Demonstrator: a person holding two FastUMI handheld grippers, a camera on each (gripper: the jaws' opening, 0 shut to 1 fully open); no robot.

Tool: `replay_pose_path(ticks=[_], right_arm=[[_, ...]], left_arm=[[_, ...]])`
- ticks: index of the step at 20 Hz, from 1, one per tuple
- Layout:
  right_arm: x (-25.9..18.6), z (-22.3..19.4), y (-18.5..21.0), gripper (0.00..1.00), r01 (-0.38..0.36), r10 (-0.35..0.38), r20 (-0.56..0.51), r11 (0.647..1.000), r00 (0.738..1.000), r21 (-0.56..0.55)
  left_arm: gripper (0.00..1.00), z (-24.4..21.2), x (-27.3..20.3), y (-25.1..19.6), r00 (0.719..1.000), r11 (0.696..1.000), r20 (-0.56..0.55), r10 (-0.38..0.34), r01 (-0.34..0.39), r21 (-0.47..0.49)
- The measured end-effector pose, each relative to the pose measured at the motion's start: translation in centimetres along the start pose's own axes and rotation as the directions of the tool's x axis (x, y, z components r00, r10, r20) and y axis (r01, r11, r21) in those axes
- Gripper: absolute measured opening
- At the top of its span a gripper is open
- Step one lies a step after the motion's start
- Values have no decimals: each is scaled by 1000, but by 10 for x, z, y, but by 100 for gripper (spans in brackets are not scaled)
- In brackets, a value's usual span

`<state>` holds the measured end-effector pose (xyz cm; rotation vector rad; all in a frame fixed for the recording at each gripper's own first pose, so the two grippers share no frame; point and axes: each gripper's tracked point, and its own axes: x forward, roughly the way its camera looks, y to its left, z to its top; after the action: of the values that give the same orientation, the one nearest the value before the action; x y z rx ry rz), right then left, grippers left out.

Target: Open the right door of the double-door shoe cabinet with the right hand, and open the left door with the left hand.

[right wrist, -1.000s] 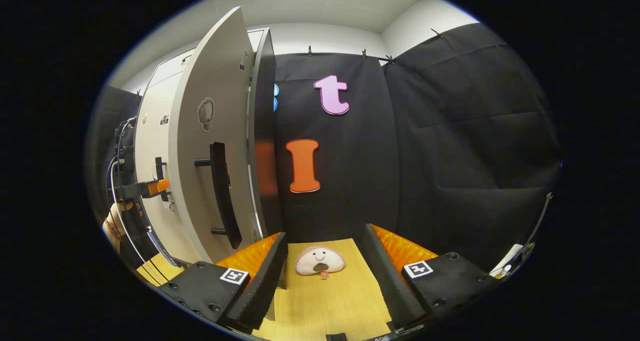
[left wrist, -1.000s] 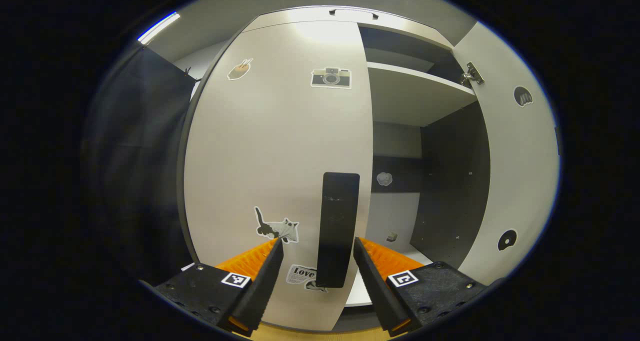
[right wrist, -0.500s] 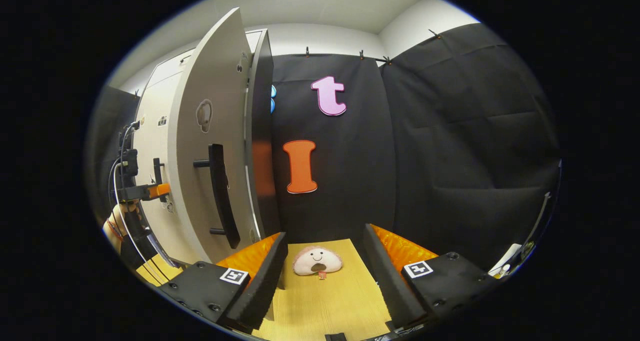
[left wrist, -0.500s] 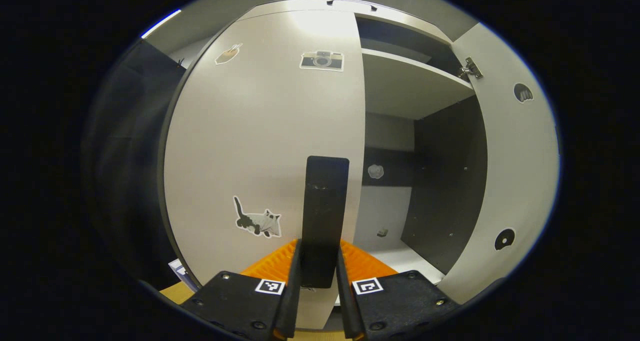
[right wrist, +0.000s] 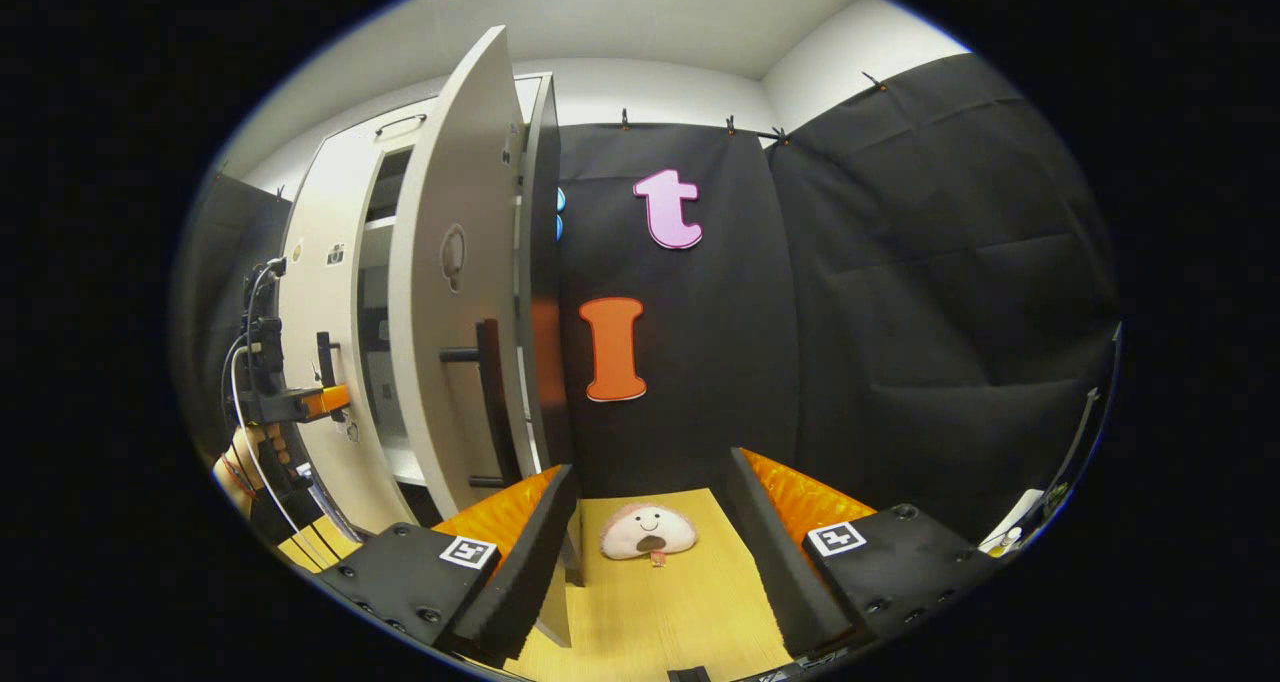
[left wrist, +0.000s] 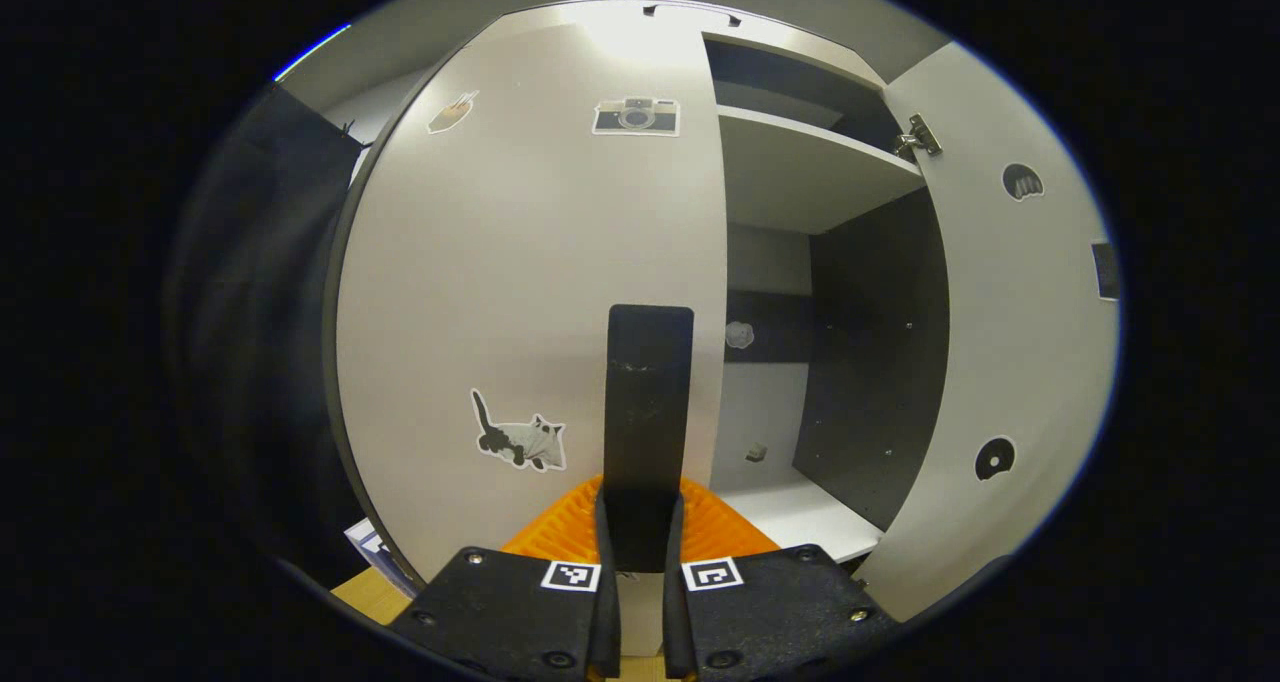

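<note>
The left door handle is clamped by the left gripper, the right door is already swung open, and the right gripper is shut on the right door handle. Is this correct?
Not quite. In the right gripper view, the right gripper is open and holds nothing; the right door handle is apart from it. The left gripper does clamp the left door handle, and the right door is open.

Each gripper (left wrist: 636,562) carries black screwed plates with square tags (one per side); a cable (right wrist: 245,412) trails past a bracelet (right wrist: 232,467).
</note>
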<state>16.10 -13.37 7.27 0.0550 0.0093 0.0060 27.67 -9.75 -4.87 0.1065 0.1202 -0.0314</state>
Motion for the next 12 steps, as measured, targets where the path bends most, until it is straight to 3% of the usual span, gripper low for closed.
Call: replay_pose_path(ticks=[12], right_arm=[[-20,-1,71,97,-14,14,10,1000,1000,-4]], left_arm=[[16,-2,-7,10,996,996,-5,-90,89,-26]])
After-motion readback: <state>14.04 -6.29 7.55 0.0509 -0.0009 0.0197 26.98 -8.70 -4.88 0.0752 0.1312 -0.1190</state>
